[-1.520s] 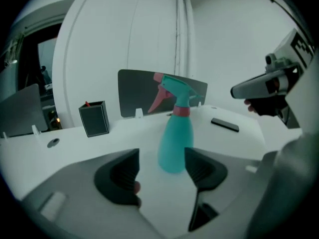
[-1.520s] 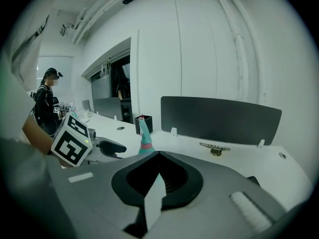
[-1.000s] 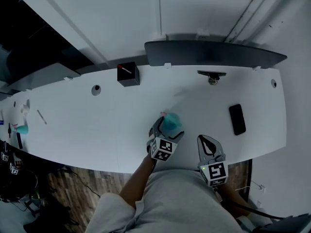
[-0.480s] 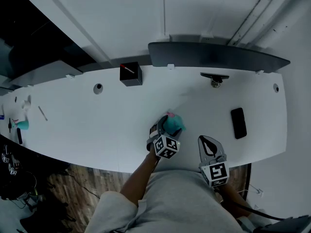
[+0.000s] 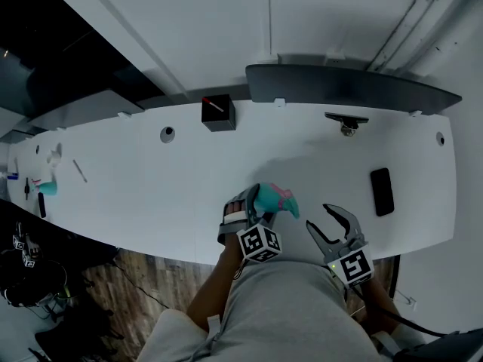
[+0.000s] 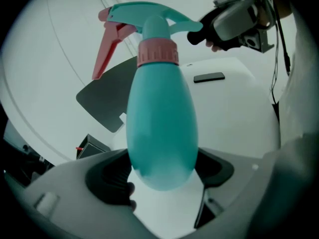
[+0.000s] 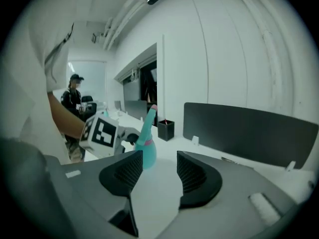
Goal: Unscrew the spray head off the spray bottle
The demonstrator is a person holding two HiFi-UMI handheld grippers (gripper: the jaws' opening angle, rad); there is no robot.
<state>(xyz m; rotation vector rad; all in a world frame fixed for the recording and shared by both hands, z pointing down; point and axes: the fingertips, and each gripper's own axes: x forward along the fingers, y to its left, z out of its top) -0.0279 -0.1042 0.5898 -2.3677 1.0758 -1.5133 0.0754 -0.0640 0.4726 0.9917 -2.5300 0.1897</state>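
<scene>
A teal spray bottle (image 5: 273,200) with a pink collar (image 6: 157,52), pink trigger (image 6: 107,44) and teal spray head (image 6: 144,21) is held up off the white table (image 5: 151,194), tilted with its head toward the right. My left gripper (image 5: 253,211) is shut on the bottle's fat lower body (image 6: 162,118), a pad pressing each side. My right gripper (image 5: 332,221) hovers just right of it near the table's front edge. Its jaws are opening with nothing between them (image 7: 159,171). In the right gripper view the bottle (image 7: 148,148) stands beyond the left pad, apart from it.
A black phone (image 5: 383,191) lies at the right of the table. A black box (image 5: 219,113) and a dark partition (image 5: 355,87) stand along the back edge. Small items (image 5: 47,187) lie at the far left end. A person (image 7: 75,98) stands in the background.
The left gripper has closed on the bottle, lifted it and tipped its head toward the right. The right gripper's jaws have spread apart from shut.
</scene>
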